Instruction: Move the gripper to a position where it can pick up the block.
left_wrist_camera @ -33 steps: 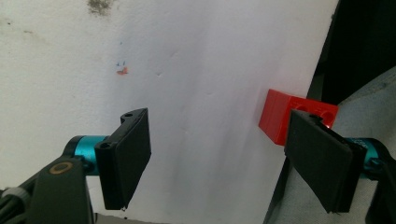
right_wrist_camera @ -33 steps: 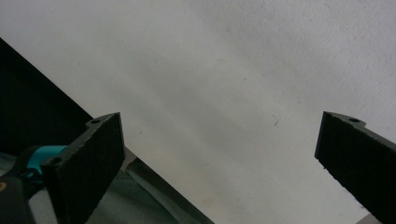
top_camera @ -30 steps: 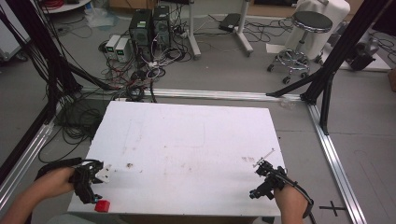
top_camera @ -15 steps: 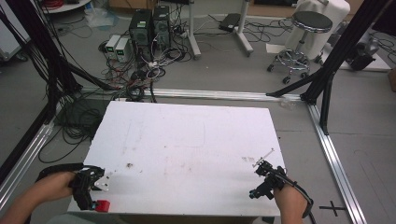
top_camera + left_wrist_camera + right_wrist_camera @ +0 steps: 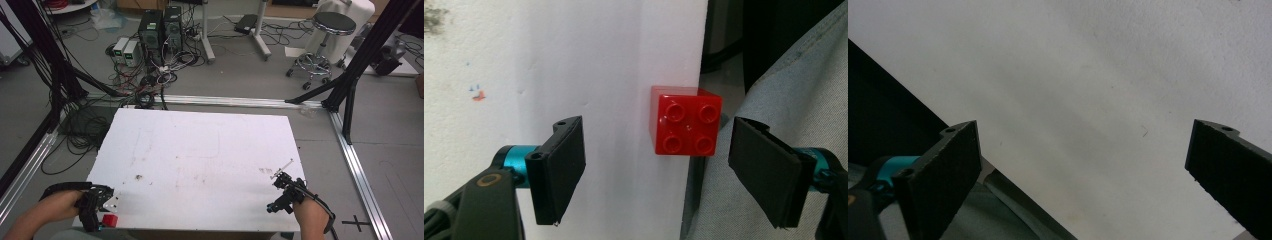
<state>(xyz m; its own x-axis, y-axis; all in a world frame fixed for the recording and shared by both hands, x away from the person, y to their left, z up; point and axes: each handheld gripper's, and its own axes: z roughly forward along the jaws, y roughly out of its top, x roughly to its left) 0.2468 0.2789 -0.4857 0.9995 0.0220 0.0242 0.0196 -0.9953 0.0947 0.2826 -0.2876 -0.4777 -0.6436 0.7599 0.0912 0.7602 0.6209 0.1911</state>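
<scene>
At the near left corner of the white worktop (image 5: 200, 150), your left hand-held gripper (image 5: 95, 207) hangs over the edge, jaws spread wide with nothing between them. The red brick (image 5: 685, 124) sits studs-up right at that edge, just beyond the jaws and untouched. Your sleeve (image 5: 774, 100) covers the space past the edge. Over at the near right corner, your right hand-held gripper (image 5: 284, 192) is angled inward, jaws wide apart and empty over bare worktop. Beyond the worktop, a stool (image 5: 325, 30) and tangled cables (image 5: 150, 75) crowd the floor.
</scene>
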